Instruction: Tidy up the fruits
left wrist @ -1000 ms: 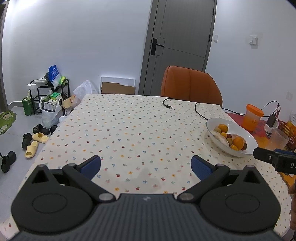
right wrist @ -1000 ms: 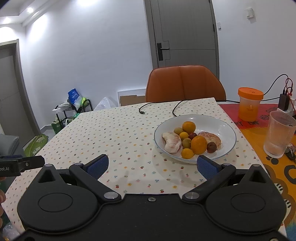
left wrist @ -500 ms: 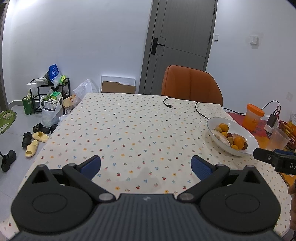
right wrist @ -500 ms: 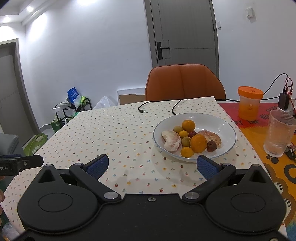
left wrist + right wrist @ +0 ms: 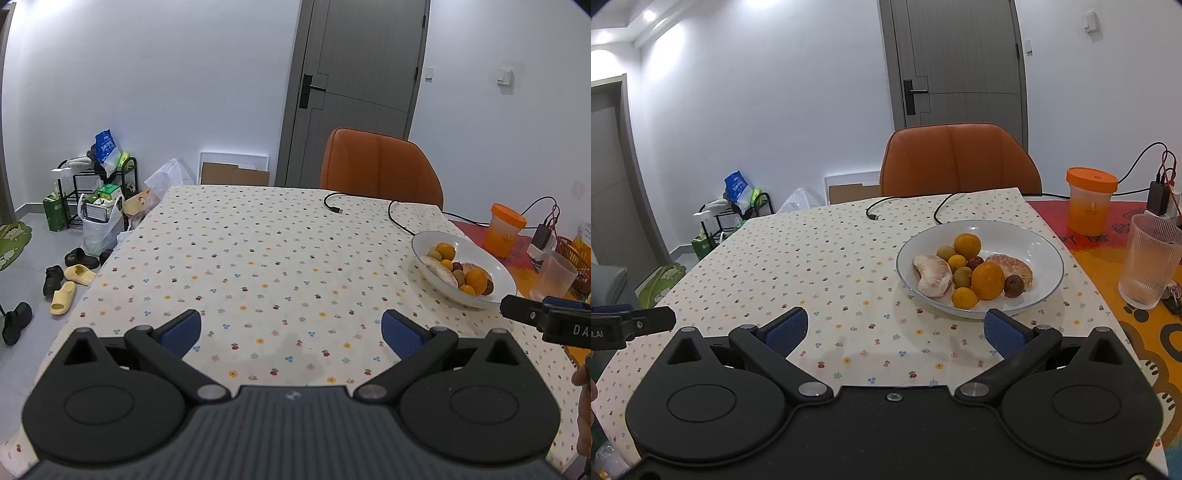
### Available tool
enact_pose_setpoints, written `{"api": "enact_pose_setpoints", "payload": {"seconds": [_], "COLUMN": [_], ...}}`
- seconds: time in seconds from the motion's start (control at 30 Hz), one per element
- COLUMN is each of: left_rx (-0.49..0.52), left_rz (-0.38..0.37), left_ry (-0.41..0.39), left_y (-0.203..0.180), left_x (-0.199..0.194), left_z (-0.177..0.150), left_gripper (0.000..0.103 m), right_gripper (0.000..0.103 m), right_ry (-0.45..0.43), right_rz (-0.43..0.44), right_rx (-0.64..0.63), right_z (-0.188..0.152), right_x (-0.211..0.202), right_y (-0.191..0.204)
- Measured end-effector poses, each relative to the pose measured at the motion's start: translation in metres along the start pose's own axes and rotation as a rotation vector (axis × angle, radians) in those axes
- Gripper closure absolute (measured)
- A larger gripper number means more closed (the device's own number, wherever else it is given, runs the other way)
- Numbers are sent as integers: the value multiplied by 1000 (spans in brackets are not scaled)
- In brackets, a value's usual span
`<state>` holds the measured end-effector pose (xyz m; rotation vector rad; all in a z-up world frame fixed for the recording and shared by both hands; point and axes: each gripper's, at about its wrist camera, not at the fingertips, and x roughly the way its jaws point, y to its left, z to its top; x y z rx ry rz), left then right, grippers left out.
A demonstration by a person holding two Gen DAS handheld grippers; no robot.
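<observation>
Below, the right tool (image 5: pixel 893 330) is spread wide and holds nothing, hovering over the dotted worktop (image 5: pixel 827 266). At 1 o'clock, just past its right pad, sits the white bowl (image 5: pixel 1039 240) of fruit: oranges (image 5: pixel 987 280), kiwis, pomelo segments (image 5: pixel 932 276). The left tool (image 5: pixel 291 328) is likewise wide apart and empty; the bowl (image 5: pixel 484 258) lies at its 2 o'clock.

Right gripper (image 5: pixel 554 321) cut off by frame edge
</observation>
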<state>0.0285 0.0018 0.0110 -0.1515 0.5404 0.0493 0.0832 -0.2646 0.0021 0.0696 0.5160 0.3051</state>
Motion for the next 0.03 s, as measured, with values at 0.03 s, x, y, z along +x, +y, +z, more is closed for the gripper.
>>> {"api": "enact_pose_setpoints", "payload": {"seconds": [0.03], "left_rx": [1], "left_rz": [0], "left_ry": [0], "left_y": [0], "left_x": [0], "left_z": [0], "left_gripper": [0], "right_gripper": [0], "right_ry": [1], "right_rz": [1], "right_rx": [0], "right_z": [0], "right_x": [0], "right_y": [0]}}
